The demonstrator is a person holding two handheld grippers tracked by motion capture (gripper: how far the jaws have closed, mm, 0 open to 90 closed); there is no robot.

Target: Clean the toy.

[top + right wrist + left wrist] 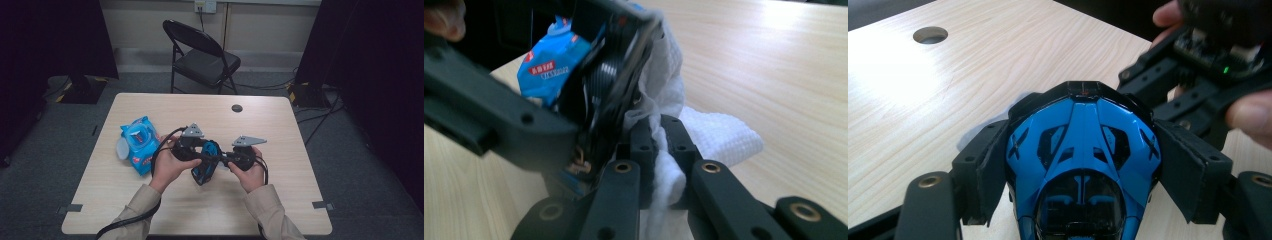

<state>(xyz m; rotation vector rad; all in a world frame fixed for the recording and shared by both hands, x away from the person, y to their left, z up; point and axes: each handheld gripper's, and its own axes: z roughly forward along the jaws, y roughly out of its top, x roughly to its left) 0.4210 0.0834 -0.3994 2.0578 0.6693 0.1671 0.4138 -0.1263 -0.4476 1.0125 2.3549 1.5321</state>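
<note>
**Inspection: toy car held for wiping with cloth**

The glossy blue and black plastic toy car [1082,160] sits at the centre of the high view, lifted above the pale wood-grain counter [280,120] between the person's two hands. In the left gripper view its nose points up the frame, flanked on both sides by black pads.

Handling, as judged: the shell looks hard, light and smooth, so it may slip under a loose grip. Small trim and wheels could be fragile. The broad flanks, where the pads [988,165] now bear, appear the soundest hold.

Left claw [1083,150]: jaws stand wide and are clamped across the car body, pads pressing both sides.

Right claw [663,170]: jaws are drawn tight together, pinching a white textured cloth wipe [719,135]. The wipe is soft and limp; it folds over the jaws and lies against the underside of the car, at upper centre of the right gripper view.

A blue printed wipes packet [137,142] lies on the counter at left centre of the high view, apart from the car. A black folding chair [202,55] stands beyond the counter.
</note>
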